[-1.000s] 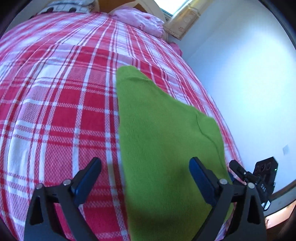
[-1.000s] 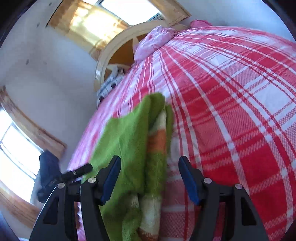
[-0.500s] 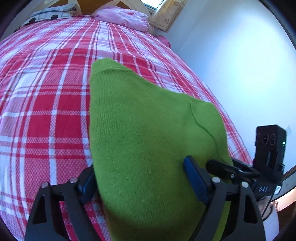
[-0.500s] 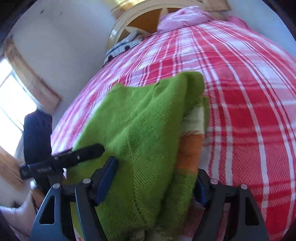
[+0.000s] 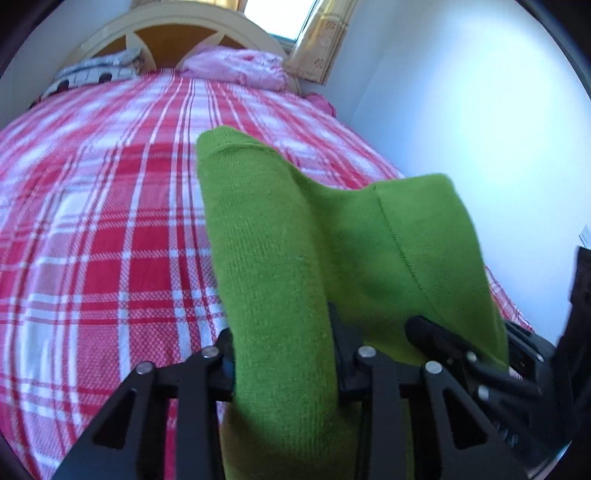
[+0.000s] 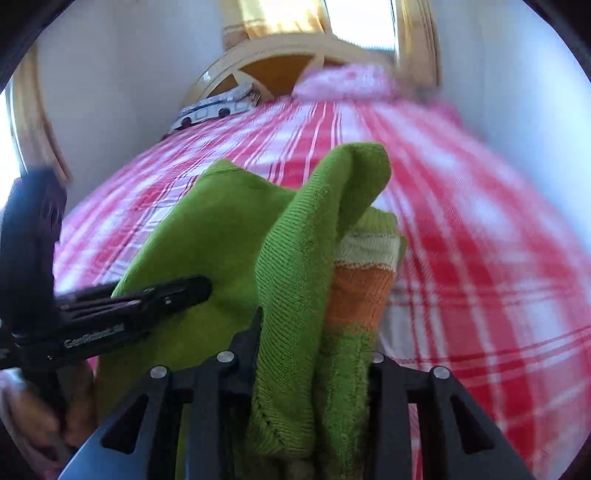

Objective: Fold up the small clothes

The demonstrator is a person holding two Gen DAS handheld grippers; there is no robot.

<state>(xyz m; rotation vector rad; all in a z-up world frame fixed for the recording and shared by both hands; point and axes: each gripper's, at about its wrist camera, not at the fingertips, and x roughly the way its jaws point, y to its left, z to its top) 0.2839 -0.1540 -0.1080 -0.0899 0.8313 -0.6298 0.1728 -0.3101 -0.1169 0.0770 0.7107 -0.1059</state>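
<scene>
On the plaid bedspread (image 5: 92, 240), left wrist view: left gripper (image 5: 282, 354) has just closed, pinching the green knit garment (image 5: 266, 236). Right wrist view: right gripper (image 6: 314, 354) just closed on its bunched striped edge. Soft, light, floppy; grip corners.

Sweater (image 5: 280, 236) lies on the bed (image 5: 103, 229), near its right edge beside the wall (image 5: 461, 110). Pillows (image 5: 236, 68) sit behind it against the headboard (image 5: 173, 31); window (image 5: 277, 16) above.
</scene>
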